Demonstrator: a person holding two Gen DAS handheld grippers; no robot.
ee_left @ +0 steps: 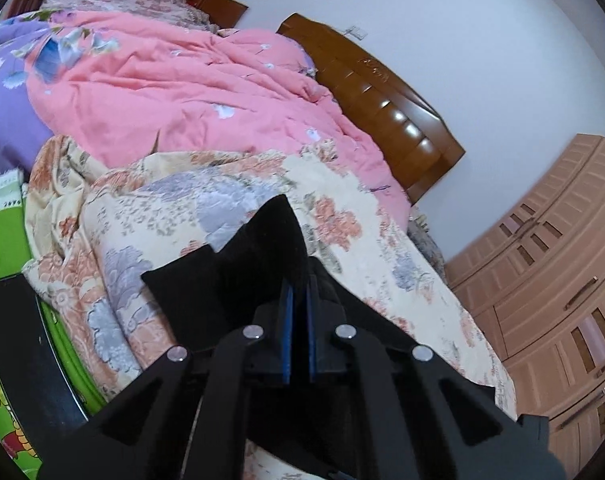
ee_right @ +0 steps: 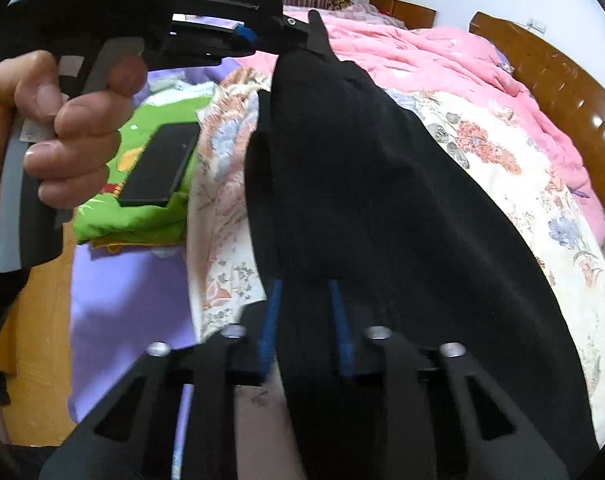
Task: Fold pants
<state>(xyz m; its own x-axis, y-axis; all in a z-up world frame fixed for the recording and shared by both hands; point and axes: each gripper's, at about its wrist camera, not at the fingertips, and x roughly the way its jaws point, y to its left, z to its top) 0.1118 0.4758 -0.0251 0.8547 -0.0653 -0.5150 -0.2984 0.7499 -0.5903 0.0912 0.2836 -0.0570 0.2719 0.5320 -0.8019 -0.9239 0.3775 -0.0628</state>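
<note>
The black pants [ee_right: 382, 184] hang as a long dark panel over the floral quilt. In the right wrist view my left gripper [ee_right: 316, 26] is at the top, held by a hand [ee_right: 42, 120], and pinches the upper corner of the pants. Its own view shows the blue pads close together, shut on a peak of black pants [ee_left: 262, 248] at the left gripper [ee_left: 298, 284]. My right gripper [ee_right: 304, 284] is lower on the same cloth. Its blue pads [ee_right: 272, 320] press a thick fold of the fabric from both sides, and the fabric hides the tips.
A floral quilt [ee_left: 222, 200] covers the near bed and a crumpled pink quilt [ee_left: 182, 88] lies behind it. The wooden headboard [ee_left: 382, 92] and a wardrobe [ee_left: 542, 260] stand to the right. A flat black slab [ee_right: 158, 164] rests on green cloth [ee_right: 102, 216] at the left.
</note>
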